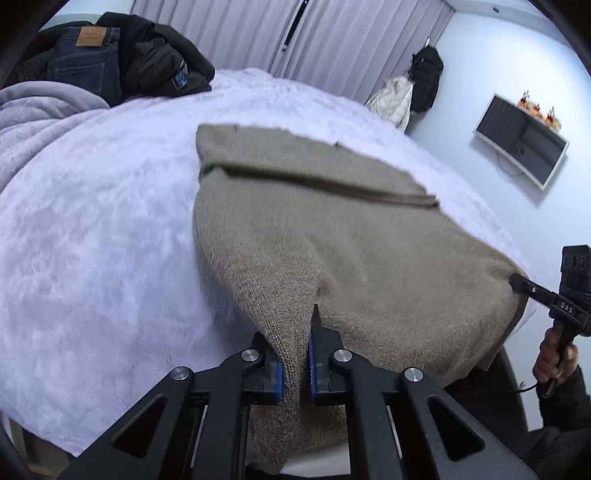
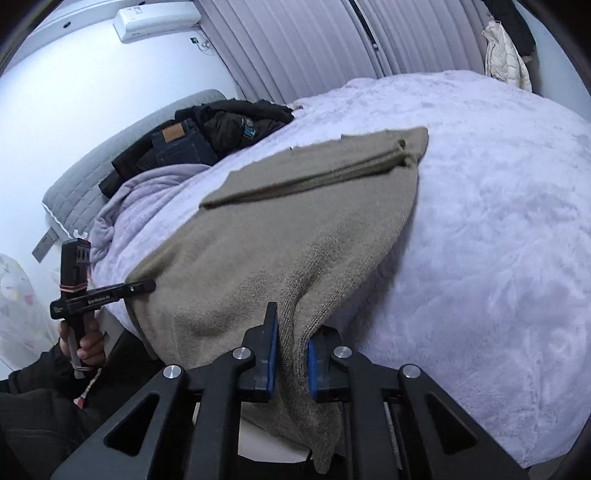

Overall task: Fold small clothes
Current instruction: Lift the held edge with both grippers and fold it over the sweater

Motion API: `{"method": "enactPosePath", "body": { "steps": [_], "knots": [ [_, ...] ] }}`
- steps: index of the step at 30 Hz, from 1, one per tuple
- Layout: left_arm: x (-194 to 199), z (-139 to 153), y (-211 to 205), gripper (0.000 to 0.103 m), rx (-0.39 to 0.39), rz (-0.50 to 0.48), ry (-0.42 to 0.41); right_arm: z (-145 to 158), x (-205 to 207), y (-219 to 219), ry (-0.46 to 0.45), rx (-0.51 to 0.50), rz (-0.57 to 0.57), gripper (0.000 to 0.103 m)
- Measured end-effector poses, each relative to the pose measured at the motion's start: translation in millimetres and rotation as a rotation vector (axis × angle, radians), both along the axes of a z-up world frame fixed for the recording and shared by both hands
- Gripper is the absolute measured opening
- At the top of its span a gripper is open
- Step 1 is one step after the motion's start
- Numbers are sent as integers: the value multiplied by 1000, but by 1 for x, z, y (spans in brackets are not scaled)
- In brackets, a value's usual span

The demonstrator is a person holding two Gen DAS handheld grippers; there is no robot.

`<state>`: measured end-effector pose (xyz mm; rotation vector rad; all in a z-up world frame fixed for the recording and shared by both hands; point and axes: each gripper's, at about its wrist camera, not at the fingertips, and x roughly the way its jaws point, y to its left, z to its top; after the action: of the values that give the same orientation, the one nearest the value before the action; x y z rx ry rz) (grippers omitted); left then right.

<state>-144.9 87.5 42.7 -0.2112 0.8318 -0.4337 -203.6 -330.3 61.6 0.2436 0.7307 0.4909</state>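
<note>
While the taupe knit sweater (image 1: 332, 229) lies on the bed (image 1: 92, 240), near hem is pinched by left hand-held gripper (image 1: 295, 363) & right hand-held gripper (image 2: 291, 363), both clamped; fold-over towards far edge judged pending.

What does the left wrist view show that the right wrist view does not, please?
Only the left wrist view shows the wall screen. Only the right wrist view shows the air conditioner and the grey headboard. Both show the tan knit garment on the pale blanket, the dark clothes pile, and both tongs shut on the garment's near edge: left tongs, right tongs.
</note>
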Motion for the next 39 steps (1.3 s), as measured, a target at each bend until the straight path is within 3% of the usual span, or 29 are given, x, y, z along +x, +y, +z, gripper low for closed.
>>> {"method": "enactPosePath", "body": {
  "steps": [4,12,22,27,31,33,34,35,36,38,39],
  "knots": [
    [18,25,6,10,-37,16,-37,29,12,-8,-41,81,-1,14],
    [60,65,6,10,-89,52,-90,73,53,-6,-105,131,-30,13],
    [162,67,0,10,-134,111,-14,78,153,-17,-34,164,-135,13],
    [228,35,-3,10,-136,143,106,56,218,-21,55,163,-207,13],
    [274,-16,6,11,-244,165,310,22,273,-20,179,119,-276,14],
    [284,-38,14,32,-389,125,398,2,294,-21,254,101,-284,18],
    [283,-41,18,55,-454,97,393,-8,303,-23,295,97,-286,18],
    [278,-39,22,67,-506,76,367,-15,308,-25,325,103,-279,19],
    [271,-33,26,71,-505,83,335,-20,310,-29,348,121,-265,20],
    [255,-18,32,98,-454,108,280,-22,302,-37,354,152,-245,25],
    [244,-12,35,101,-437,117,261,-18,292,-42,343,167,-242,36]
  ]
}}
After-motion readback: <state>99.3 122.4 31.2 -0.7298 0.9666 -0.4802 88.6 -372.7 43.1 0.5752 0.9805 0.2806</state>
